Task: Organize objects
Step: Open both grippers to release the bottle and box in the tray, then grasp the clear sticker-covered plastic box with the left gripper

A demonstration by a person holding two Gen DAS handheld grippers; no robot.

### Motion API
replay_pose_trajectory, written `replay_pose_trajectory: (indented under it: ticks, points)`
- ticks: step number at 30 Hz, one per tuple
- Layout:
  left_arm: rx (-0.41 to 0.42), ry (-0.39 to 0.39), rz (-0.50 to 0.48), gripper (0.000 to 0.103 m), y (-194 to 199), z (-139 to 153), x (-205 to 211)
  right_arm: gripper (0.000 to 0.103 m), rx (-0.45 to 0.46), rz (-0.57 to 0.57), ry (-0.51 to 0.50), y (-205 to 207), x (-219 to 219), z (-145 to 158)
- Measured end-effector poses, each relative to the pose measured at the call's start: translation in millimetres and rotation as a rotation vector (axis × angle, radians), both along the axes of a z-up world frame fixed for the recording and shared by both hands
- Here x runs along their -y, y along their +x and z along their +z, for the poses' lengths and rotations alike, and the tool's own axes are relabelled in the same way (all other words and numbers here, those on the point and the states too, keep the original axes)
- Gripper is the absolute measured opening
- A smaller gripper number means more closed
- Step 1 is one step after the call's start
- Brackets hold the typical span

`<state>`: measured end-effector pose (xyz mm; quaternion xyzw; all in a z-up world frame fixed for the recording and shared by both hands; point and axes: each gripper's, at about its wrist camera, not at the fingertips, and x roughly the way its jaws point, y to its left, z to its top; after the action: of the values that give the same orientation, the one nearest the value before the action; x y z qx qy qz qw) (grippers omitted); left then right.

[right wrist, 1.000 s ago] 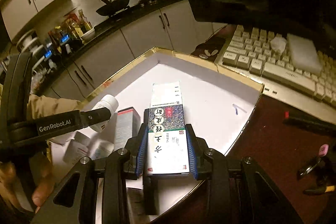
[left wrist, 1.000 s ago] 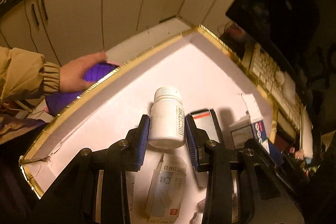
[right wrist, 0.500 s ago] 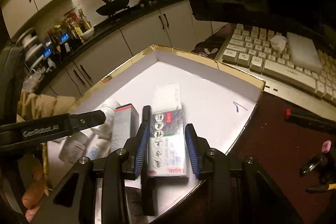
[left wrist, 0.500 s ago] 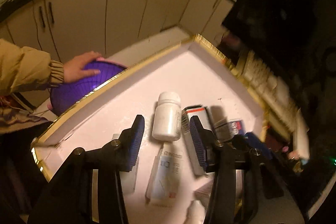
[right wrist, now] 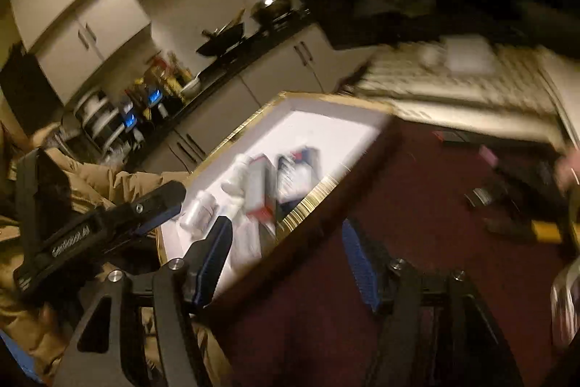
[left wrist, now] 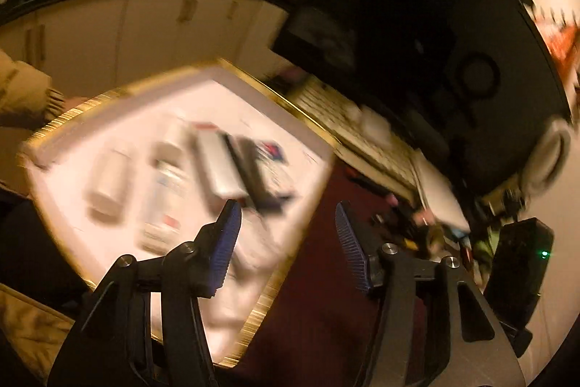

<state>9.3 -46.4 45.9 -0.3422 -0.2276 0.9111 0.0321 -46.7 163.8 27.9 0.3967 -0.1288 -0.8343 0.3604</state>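
A white tray [left wrist: 297, 113] with a gold rim holds the sorted items, all blurred by motion. In it lie a white bottle [right wrist: 237, 176], a red-and-grey box [right wrist: 259, 191] and a patterned medicine box [right wrist: 297, 169]. The left wrist view shows the same bottle [left wrist: 170, 147] and grey box [left wrist: 217, 165] lying side by side. My left gripper [left wrist: 288, 234] hangs back over the tray's near corner, its jaws opening with nothing between them. My right gripper [right wrist: 286, 252] is over the tray's front rim [right wrist: 319, 194], its jaws also opening and empty.
A pale keyboard [right wrist: 453, 78] lies beyond the tray on the dark red table [right wrist: 435, 205]. Small dark items [right wrist: 507, 198] are scattered at the right. A dark monitor [left wrist: 398, 24] stands behind. A person's tan sleeve [left wrist: 21, 89] is at the left. Kitchen cabinets [right wrist: 90, 35] fill the background.
Both grippers let go, the left of the white bottle and the right of the patterned box. Both opened wide and drew back to the right. The bottle and box now lie in the tray.
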Motion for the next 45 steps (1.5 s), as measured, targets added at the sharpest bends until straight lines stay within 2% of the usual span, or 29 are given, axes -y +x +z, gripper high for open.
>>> replay_pose_trajectory:
  ticks: [4,10,13,18,25,29,32,35,38,43,45]
  points:
    - [0.010,-0.055,-0.135,0.054,-9.3,-2.9,-46.3,0.065,0.060,-0.149,0.000,10.4,-59.1,-17.3]
    - [0.028,-0.097,-0.288,0.054,-9.6,-12.0,-105.6,0.065,0.021,-0.396,0.066,26.1,-133.5,-13.1]
    - [0.039,-0.120,-0.337,0.054,-10.4,-13.9,-121.6,0.065,0.001,-0.510,0.110,25.6,-161.0,-12.6]
    - [0.069,-0.132,-0.365,0.054,-15.9,-20.4,-138.9,0.065,-0.035,-0.585,0.155,8.6,-192.2,-11.2]
    - [0.071,-0.097,-0.339,0.054,-12.8,-23.8,-131.0,0.065,0.016,-0.572,0.153,-15.1,-212.0,-23.6]
    - [0.076,-0.086,-0.326,0.054,-11.8,-26.1,-122.9,0.065,0.088,-0.519,0.071,-16.3,-211.9,-35.2]
    - [0.069,-0.069,-0.308,0.054,-9.0,-26.8,-112.9,0.065,0.087,-0.508,0.022,-5.9,-204.7,-35.5]
    - [0.058,-0.044,-0.285,0.054,-8.1,-26.2,-100.6,0.065,0.114,-0.485,-0.009,4.4,-189.1,-38.0]
    - [0.053,-0.035,-0.249,0.054,-9.1,-27.0,-89.0,0.065,0.097,-0.415,0.012,17.2,-158.8,-35.7]
    - [0.048,-0.050,-0.223,0.054,-7.0,-29.9,-76.6,0.065,0.085,-0.189,-0.001,25.5,-97.7,-33.0]
    - [0.049,-0.061,-0.228,0.054,-5.5,-31.7,-74.5,0.065,0.043,-0.203,0.020,26.8,-93.1,-26.7]
